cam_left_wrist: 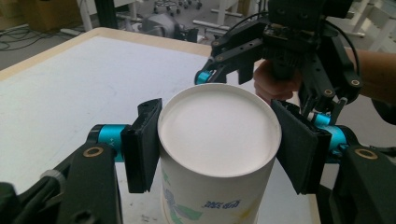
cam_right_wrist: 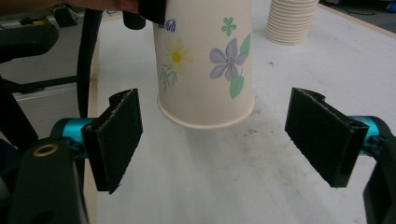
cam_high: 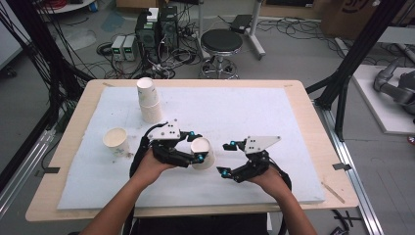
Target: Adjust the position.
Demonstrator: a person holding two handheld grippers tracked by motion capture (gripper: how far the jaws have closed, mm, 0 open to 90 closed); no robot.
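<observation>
A flowered paper cup (cam_high: 204,154) is held upside down in my left gripper (cam_high: 197,146), whose pads (cam_left_wrist: 144,144) press on both sides just under its flat white base (cam_left_wrist: 219,133). In the right gripper view the cup (cam_right_wrist: 205,60) hangs with its rolled rim a little above the white mat. My right gripper (cam_high: 225,159) stands open just right of the cup, its jaws (cam_right_wrist: 215,135) spread wider than the rim, pointing at it and not touching it.
A tall stack of upside-down paper cups (cam_high: 149,100) stands at the back left of the white foam mat (cam_high: 254,112); the stack (cam_right_wrist: 292,18) also lies beyond the held cup. One upright cup (cam_high: 116,140) sits at the left. The wooden table edge (cam_high: 313,122) frames the mat.
</observation>
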